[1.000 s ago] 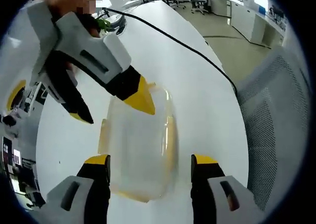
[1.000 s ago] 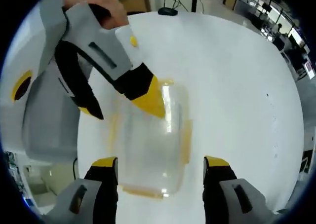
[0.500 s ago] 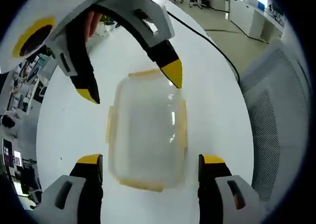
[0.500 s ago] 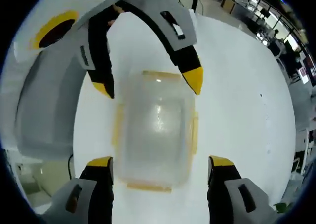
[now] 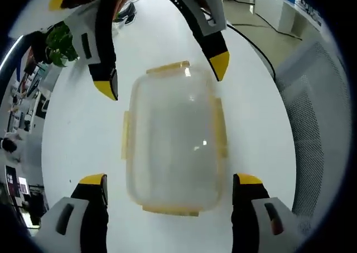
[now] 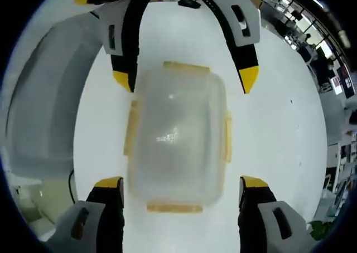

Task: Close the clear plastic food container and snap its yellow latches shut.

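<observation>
The container lies lid-on on the white tabletop, yellow latches flared along its edges. The left gripper and right gripper face each other across it, jaws open, gripping nothing. An off-centre press could skid the light container across the smooth tabletop, leaving a latch unsnapped.

Clear plastic food container sits flat on the white tabletop, lid on top, long axis running near-to-far between my jaws. Rounded rect shape, translucent, empty as far as I can tell. Yellow latches on all 4 sides, flaring outward, look not snapped down.
</observation>
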{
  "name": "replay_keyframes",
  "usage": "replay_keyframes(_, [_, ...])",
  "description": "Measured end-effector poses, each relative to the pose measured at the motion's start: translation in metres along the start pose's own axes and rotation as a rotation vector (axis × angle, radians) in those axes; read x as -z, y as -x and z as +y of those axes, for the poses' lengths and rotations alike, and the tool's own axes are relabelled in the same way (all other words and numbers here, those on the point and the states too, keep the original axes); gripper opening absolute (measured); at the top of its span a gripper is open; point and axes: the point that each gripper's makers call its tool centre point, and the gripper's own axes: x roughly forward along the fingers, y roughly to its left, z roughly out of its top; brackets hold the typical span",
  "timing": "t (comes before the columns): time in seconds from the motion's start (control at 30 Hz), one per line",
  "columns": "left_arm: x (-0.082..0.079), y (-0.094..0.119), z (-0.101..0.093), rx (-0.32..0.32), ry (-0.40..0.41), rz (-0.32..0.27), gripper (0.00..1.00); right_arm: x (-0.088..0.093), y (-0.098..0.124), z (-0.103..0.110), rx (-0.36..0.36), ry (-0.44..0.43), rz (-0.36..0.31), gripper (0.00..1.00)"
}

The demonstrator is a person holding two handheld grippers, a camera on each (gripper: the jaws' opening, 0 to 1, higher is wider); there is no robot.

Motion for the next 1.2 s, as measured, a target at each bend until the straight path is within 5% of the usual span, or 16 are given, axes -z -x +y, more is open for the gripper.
replay_keyframes(0.67, [0.014, -0.024, -0.01, 0.058, -0.073, 0.073, 0.86, 0.006, -0.016, 0.005, -0.006, 0.001, 0.02, 0.8])
replay_keyframes(1.2, [0.016, -0.023, -0.013, 0.055, -0.048, 0.056, 0.85, 0.004, -0.017, 0.007, -0.014, 0.025, 0.033, 0.79])
